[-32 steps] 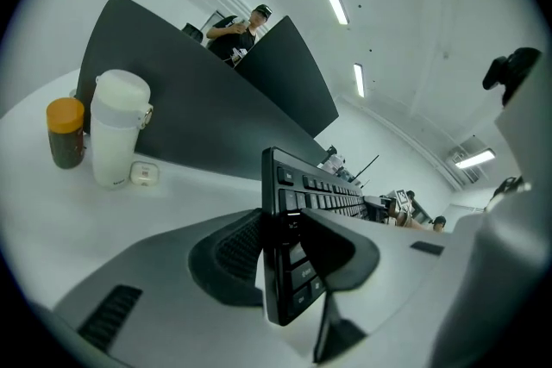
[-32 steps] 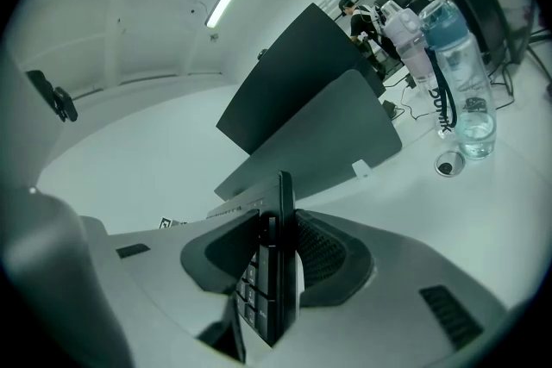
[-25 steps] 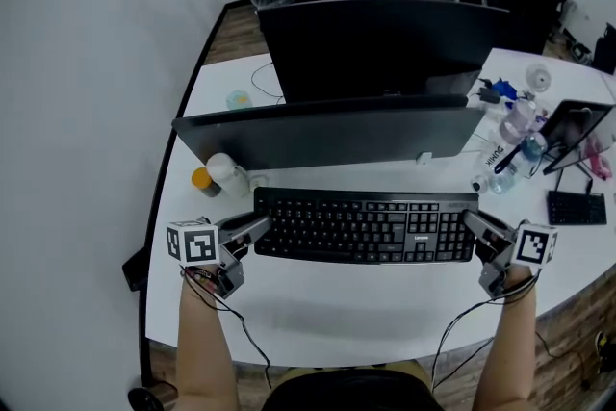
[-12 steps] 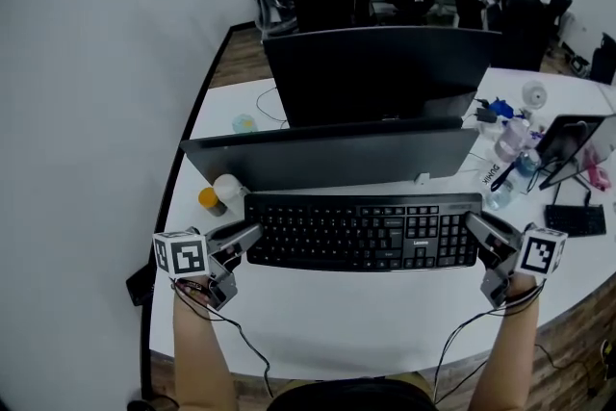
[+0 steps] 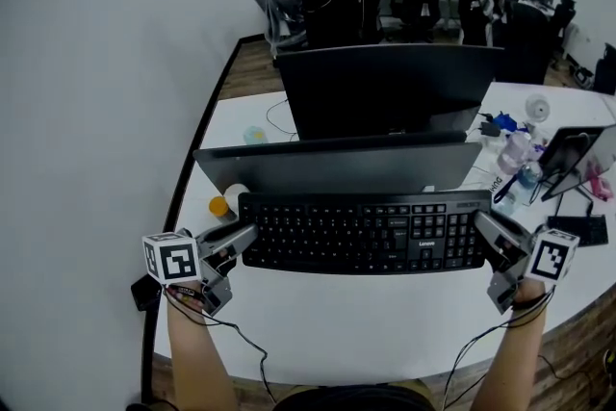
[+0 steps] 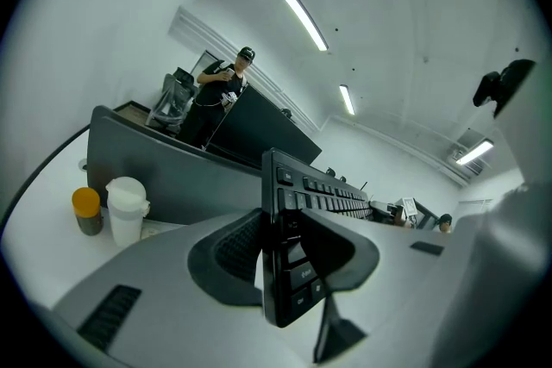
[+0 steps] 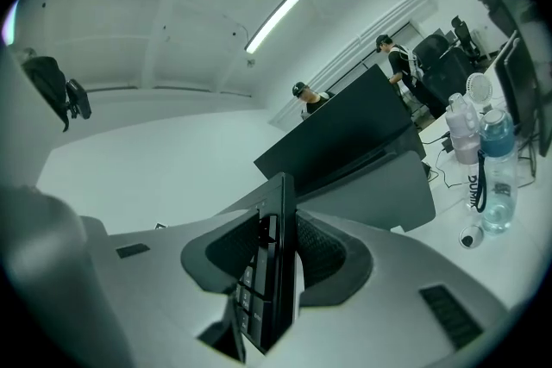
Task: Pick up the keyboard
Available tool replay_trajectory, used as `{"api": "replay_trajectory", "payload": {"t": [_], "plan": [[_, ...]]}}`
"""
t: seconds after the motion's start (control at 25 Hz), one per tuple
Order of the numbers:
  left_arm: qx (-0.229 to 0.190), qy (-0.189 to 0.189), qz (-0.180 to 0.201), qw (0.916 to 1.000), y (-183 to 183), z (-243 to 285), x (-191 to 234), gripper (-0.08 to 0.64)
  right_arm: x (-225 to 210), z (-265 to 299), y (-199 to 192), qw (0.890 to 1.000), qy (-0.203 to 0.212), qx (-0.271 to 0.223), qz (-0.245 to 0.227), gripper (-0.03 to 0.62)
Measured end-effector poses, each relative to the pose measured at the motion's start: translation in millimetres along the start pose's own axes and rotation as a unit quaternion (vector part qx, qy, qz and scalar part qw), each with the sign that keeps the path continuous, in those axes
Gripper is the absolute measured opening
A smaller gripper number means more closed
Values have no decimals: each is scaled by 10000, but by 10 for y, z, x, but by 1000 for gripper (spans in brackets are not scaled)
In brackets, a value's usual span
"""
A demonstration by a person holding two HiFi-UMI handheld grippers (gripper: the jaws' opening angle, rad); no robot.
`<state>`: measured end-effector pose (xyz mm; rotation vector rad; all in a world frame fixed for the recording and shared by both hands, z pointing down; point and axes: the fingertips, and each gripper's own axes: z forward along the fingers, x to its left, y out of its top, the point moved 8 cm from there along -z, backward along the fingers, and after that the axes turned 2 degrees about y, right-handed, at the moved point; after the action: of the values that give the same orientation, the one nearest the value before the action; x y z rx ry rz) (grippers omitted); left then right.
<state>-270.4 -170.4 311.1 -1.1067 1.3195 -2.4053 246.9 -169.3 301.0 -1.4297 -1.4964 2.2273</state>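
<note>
A black full-size keyboard (image 5: 364,232) hangs level above the white desk (image 5: 385,313), in front of the monitors. My left gripper (image 5: 245,238) is shut on its left end, my right gripper (image 5: 484,228) on its right end. In the left gripper view the keyboard's end (image 6: 285,263) stands edge-on between the two grey pads. The right gripper view shows the other end (image 7: 272,271) clamped the same way.
Two dark monitors (image 5: 385,91) stand right behind the keyboard. A white cup (image 5: 234,195) and a small orange-lidded jar (image 5: 218,206) sit at the left. Water bottles (image 5: 515,168), a tablet stand (image 5: 568,154) and cables crowd the right. People stand at the back.
Both grippers have risen together with the keyboard between them. It now hangs higher above the desk and covers the lower edge of the near monitor.
</note>
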Motion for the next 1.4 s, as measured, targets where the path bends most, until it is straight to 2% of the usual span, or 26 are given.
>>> {"api": "replay_trajectory", "payload": {"t": [0.12, 0.24, 0.76, 0.92, 1.12, 1.4], "plan": [[-78, 14, 9, 10000, 41, -71, -48, 133, 44, -23, 41, 9999, -56, 26, -108, 147], [-163, 37, 23, 9999, 50, -145, -87, 133, 161, 27, 101, 9997, 99, -58, -203, 147], [-409, 142, 190, 9989, 67, -269, -211, 137, 190, 54, 147, 9986, 373, -154, -349, 150], [-405, 161, 226, 9988, 51, -277, -191, 137, 100, 8, 127, 9986, 237, -102, -472, 153], [-402, 106, 239, 9988, 82, -265, -210, 137, 197, 54, 149, 9978, 409, -228, -475, 153], [-414, 75, 286, 9987, 84, -235, -201, 137, 98, 27, 104, 9986, 315, -203, -363, 153]]}}
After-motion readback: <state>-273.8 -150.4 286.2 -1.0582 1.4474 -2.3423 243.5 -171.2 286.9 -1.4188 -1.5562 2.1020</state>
